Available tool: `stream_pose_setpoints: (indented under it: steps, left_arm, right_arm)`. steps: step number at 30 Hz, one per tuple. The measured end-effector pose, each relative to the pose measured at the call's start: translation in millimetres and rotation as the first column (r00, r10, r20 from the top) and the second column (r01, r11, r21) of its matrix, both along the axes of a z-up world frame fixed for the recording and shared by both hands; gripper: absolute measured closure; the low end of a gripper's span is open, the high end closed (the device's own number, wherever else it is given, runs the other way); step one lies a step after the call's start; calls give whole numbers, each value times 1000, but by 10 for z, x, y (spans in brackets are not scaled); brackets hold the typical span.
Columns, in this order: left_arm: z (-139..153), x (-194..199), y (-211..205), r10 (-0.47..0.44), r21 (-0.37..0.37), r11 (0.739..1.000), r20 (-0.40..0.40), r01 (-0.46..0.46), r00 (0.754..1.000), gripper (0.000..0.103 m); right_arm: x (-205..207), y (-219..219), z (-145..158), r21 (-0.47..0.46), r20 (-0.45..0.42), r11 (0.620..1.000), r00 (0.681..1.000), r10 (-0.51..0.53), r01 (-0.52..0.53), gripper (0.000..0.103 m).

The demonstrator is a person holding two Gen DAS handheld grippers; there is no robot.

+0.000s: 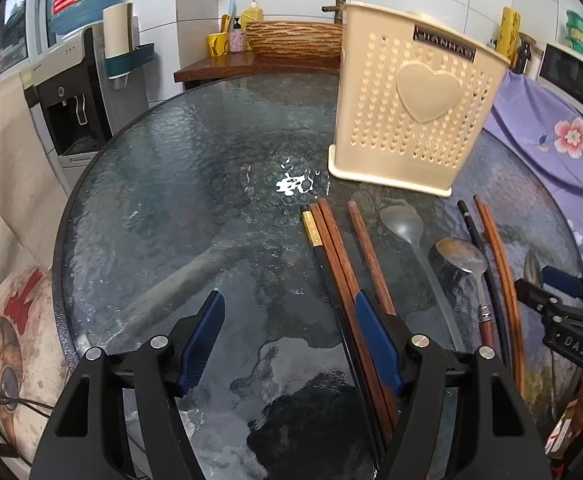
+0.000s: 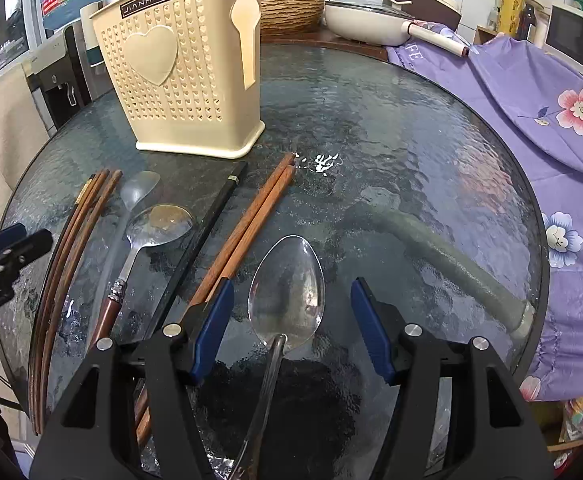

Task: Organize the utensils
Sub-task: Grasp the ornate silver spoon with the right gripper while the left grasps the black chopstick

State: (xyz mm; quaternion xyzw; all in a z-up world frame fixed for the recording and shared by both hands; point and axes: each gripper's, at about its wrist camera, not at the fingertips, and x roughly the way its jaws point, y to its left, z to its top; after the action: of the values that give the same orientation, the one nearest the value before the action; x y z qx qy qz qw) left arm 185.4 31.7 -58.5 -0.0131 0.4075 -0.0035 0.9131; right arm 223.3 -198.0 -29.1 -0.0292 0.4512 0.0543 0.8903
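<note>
The clear spoon's (image 2: 287, 292) handle end seems hidden beneath the right tool (image 2: 291, 320).

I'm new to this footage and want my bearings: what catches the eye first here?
A cream perforated utensil holder with a raised heart stands upright at the far side of a round dark glass table. In front of it, chopsticks and spoons lie in a loose row. Nearest the right wrist camera, a large clear spoon lies between the pads of the open right tool, untouched.
</note>
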Motion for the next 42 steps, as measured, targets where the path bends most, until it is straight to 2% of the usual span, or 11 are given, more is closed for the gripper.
stream_pose_setpoints:
  steps: [7,11,17,21,26,33,37,40,42]
  left_arm:
    - [-56,17,135,42,35,999,-16,-41,999,37]
    - [-32,52,230,66,18,998,-19,-66,998,38]
    - [-63,206,137,51,44,998,-45,-49,998,37]
    - [-66,329,149,77,43,996,-69,-74,995,37]
    - [-68,473,184,81,41,996,-83,-78,993,37]
    - [-46,564,235,77,39,997,-98,-74,992,51]
    - [-31,513,280,74,31,997,-103,-71,992,64]
    - [-17,469,377,85,-11,996,-99,-87,991,64]
    - [-21,465,404,92,-2,996,-99,-92,991,64]
  right_arm:
    - [-12,-20,-5,1,4,1000,1000,15,-15,42]
    - [-12,-20,-5,1,3,1000,1000,14,-14,42]
    - [-21,-16,3,-3,-8,1000,1000,10,-10,42]
    - [-7,-7,7,-2,-11,1000,1000,3,-3,42]
    - [36,26,15,-3,-13,1000,1000,-1,1,49]
    - [52,73,29,-5,-11,1000,1000,13,-13,64]
    - [45,77,31,-4,-12,1000,1000,23,-23,66]
    - [43,78,34,-3,-12,1000,1000,27,-27,66]
    - [41,79,37,-4,-10,1000,1000,28,-28,66]
